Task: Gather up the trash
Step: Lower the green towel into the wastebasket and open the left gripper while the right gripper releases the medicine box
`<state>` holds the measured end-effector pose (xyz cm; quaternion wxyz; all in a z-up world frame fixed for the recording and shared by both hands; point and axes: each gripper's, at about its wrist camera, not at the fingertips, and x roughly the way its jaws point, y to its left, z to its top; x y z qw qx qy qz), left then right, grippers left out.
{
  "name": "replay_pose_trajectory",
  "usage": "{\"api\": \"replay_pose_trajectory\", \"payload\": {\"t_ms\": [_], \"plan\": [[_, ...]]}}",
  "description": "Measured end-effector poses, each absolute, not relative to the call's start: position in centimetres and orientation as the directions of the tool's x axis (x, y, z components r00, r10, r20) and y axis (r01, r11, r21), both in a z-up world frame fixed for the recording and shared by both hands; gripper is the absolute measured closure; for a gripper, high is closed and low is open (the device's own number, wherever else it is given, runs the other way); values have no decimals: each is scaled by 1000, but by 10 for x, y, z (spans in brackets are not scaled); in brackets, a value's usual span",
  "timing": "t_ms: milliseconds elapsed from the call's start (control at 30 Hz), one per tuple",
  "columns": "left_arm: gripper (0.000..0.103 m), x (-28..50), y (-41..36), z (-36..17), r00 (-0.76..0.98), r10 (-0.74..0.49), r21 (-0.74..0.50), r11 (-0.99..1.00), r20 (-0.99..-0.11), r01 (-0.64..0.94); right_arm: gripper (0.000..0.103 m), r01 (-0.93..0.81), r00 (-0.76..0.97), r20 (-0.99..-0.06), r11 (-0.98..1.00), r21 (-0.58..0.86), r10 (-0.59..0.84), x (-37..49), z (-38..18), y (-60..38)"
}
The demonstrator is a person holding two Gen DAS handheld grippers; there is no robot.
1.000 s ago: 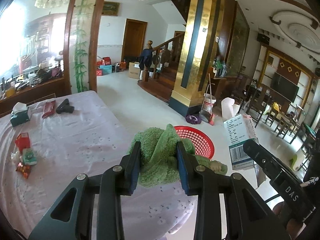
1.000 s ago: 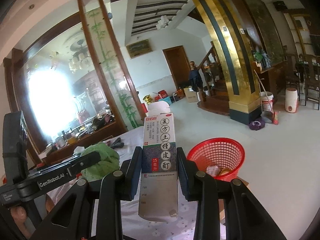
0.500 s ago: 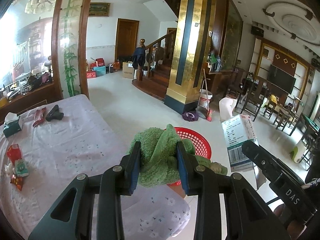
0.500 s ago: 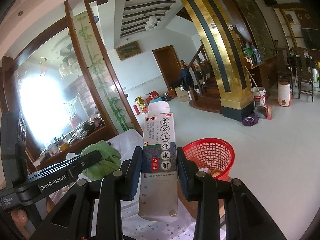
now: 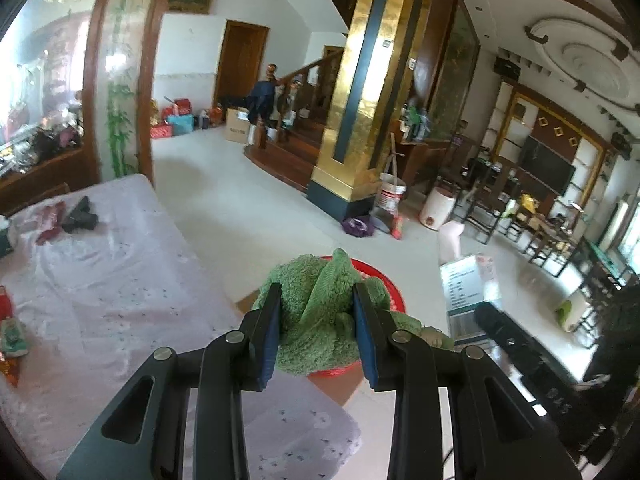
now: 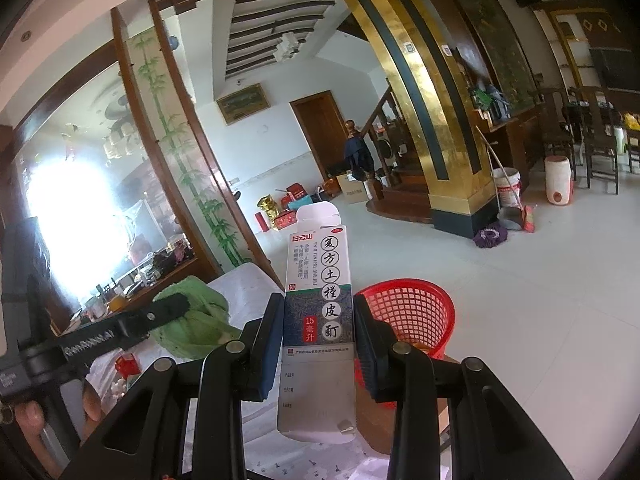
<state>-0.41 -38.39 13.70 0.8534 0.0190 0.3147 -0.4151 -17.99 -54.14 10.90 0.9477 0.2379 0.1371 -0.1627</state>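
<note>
Nearest the left wrist camera, the left gripper [image 5: 316,332] clamps a green cloth [image 5: 320,304] (bunched, fluffy) above the red basket [image 5: 394,300]. The right gripper [image 6: 316,336] pinches an upright medicine box [image 6: 320,304], with the basket just beyond on the right, floor farther off.
</note>
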Motion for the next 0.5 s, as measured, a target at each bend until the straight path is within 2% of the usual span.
{"api": "replay_pose_trajectory", "payload": {"t_ms": [500], "plan": [[71,42,-458,108,391,-690,-246,633,-609,734,67,421,891,-379,768,483,-250,-155,79,-593]]}}
